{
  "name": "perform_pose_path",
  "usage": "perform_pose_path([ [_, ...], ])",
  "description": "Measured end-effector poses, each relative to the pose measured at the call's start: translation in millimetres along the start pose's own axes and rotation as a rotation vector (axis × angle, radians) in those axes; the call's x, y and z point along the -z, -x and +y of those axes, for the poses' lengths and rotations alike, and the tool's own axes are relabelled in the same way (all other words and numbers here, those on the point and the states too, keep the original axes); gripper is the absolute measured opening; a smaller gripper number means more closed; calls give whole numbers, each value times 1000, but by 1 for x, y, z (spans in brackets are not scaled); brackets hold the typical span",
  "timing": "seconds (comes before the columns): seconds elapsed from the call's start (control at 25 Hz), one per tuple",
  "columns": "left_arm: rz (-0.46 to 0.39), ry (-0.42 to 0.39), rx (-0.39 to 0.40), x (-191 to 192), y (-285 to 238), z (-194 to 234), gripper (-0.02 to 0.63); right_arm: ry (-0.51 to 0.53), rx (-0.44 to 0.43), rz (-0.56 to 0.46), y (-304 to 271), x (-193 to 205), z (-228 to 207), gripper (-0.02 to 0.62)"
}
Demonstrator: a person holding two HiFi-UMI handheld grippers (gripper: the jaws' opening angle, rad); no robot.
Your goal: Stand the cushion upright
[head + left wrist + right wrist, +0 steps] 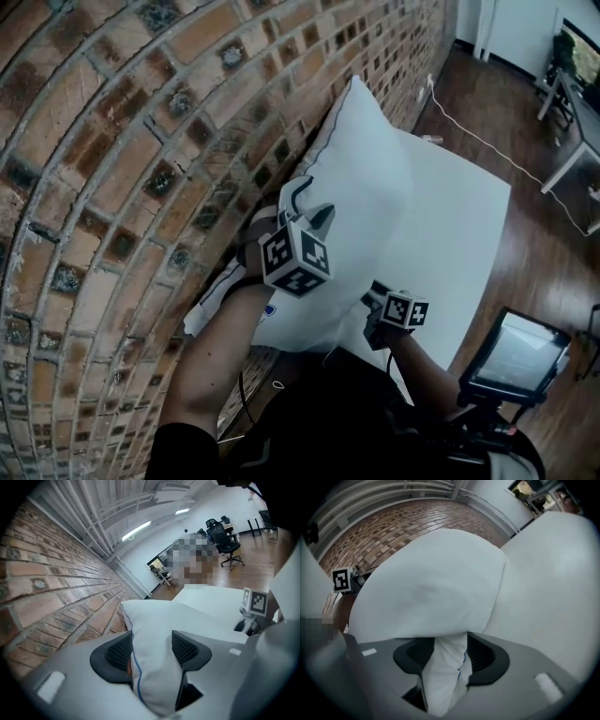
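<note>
The white cushion (pixel 366 178), piped in blue along its seam, stands on edge and leans toward the brick wall (pixel 141 141) on a white surface (pixel 464 225). My left gripper (pixel 309 208) grips its near upper edge; in the left gripper view both pads (pixel 121 651) press on the cushion (pixel 154 620) at the gripper (pixel 151 648). My right gripper (pixel 378 302) holds the lower near corner. In the right gripper view a fold of the cushion (pixel 436 588) is pinched at the gripper (pixel 451 654).
The brick wall runs along the left of the white surface. Dark wood floor (pixel 544 272) lies to the right, with a white cable (pixel 478 141), a desk (pixel 574 122) and a small screen (pixel 516 356) close to me. Office chairs (pixel 225 541) stand far off.
</note>
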State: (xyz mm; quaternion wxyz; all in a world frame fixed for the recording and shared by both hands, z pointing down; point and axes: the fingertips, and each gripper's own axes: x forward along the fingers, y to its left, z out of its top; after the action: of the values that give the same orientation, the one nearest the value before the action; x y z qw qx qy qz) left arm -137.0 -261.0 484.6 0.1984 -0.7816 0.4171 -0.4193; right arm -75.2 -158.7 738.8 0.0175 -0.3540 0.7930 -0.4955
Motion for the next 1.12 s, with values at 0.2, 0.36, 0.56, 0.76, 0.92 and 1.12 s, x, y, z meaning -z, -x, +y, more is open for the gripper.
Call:
perform_pose_path([
  [0.2, 10, -86, 1, -4, 15, -16, 214, 282, 88, 29, 20, -11, 5, 215],
  [0.36, 27, -130, 25, -1, 22, -34, 101, 335, 97, 60, 26, -17, 9, 213],
  [0.56, 52, -75, 67, 3, 43, -60, 5, 426, 110, 62, 40, -16, 26, 184],
  [0.76, 17, -36, 52, 7, 73, -87, 5, 481, 80, 15, 58, -19, 58, 152],
  [0.92, -11, 41, 51, 13, 106, -103, 5, 555, 69, -7, 73, -15, 94, 152],
  [1.12, -46, 185, 74, 23, 138, -136, 5, 654, 98, -12, 101, -1, 121, 147],
])
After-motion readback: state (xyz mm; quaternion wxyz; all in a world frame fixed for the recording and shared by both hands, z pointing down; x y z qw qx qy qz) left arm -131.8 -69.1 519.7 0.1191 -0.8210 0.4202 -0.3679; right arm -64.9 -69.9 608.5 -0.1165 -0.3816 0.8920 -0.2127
